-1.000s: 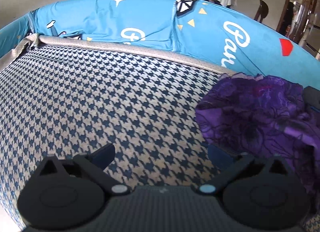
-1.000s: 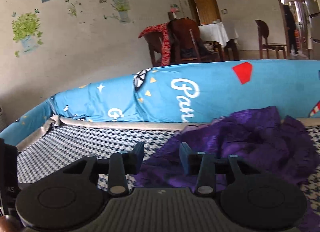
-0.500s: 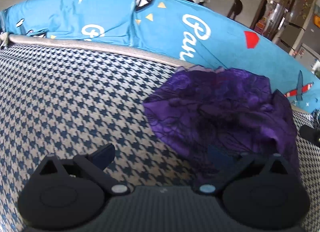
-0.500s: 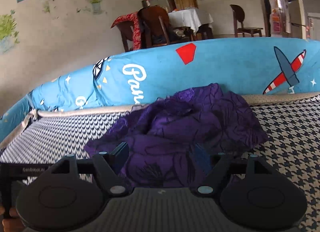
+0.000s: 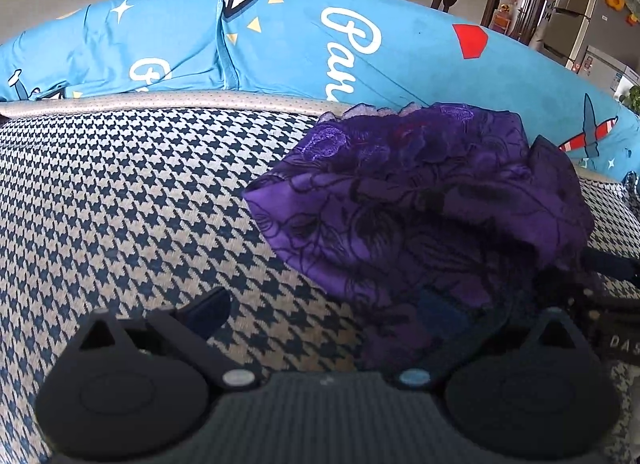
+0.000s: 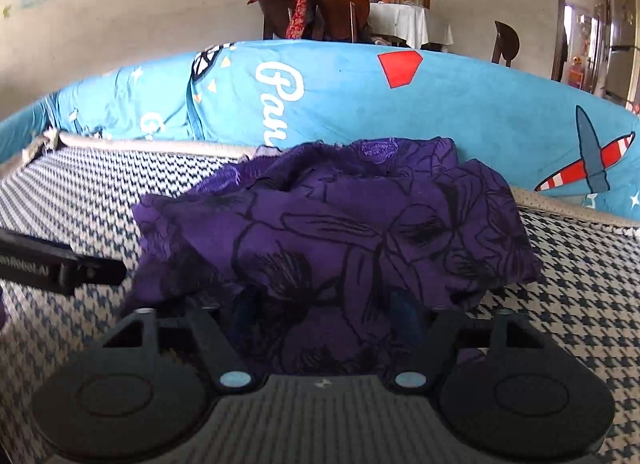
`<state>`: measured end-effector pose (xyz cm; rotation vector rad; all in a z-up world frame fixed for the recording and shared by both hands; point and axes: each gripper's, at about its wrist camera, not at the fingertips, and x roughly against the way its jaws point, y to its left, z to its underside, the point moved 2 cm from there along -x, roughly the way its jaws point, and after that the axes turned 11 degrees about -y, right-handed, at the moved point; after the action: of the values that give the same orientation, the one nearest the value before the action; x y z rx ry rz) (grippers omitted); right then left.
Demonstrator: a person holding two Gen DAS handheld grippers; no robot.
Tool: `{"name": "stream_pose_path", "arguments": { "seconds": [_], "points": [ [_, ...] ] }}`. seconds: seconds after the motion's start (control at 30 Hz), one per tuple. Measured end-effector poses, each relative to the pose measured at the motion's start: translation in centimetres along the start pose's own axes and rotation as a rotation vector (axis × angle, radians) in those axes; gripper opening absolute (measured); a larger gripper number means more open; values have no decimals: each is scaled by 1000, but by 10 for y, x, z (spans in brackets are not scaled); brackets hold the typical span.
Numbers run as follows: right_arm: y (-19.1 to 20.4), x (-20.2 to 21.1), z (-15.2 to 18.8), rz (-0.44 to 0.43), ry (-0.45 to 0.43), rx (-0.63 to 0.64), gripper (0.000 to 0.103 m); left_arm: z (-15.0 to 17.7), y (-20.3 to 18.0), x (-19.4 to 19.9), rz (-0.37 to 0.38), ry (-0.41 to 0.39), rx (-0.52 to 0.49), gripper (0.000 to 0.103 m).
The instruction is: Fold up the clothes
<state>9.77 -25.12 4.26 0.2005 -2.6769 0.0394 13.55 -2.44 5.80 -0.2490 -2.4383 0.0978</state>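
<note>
A crumpled purple garment (image 5: 420, 200) with a black flower print lies in a heap on the houndstooth cushion (image 5: 120, 192). My left gripper (image 5: 324, 312) is open at the heap's near left edge; its right finger touches the cloth and its left finger is over bare cushion. In the right wrist view the garment (image 6: 340, 232) fills the middle. My right gripper (image 6: 326, 312) is open wide, low against the heap's near side, with folds of cloth between and partly over its fingers. Each gripper shows at the edge of the other's view: the left gripper (image 6: 60, 264) and the right gripper (image 5: 608, 264).
A blue printed cover (image 5: 280, 48) drapes the backrest right behind the garment. A beige piped seam (image 5: 160, 102) runs along the cushion's far edge. Houndstooth cushion spreads to the left (image 6: 80, 192) and right (image 6: 580, 264). Chairs and a table (image 6: 400, 20) stand far behind.
Both grippers have closed in on the purple garment, which now sits larger and nearer in both views. The right gripper's fingers have spread wider and the cloth now lies between them.
</note>
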Motion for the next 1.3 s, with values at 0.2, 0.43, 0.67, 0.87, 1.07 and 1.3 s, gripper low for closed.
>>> {"name": "stream_pose_path", "arguments": {
  "seconds": [0.2, 0.43, 0.67, 0.87, 1.07, 1.3],
  "points": [
    [12, 9, -17, 2, -77, -12, 12, -3, 9, 2, -28, -6, 8, 103],
    [23, 22, -43, -180, -158, -179, 10, -12, 36, 8, -93, -46, 64, 103],
    [85, 21, -36, -399, -114, -87, 10, -20, 74, 15, -142, -82, 161, 103],
    [128, 18, -10, -516, 9, 64, 21, -19, 86, 19, -151, -92, 185, 103],
    [116, 30, -10, -540, 10, 67, 42, -19, 77, 18, -132, -94, 177, 103],
    [95, 51, -18, -377, -25, 130, 46, -20, 60, 17, -96, -95, 157, 103]
  ]
}}
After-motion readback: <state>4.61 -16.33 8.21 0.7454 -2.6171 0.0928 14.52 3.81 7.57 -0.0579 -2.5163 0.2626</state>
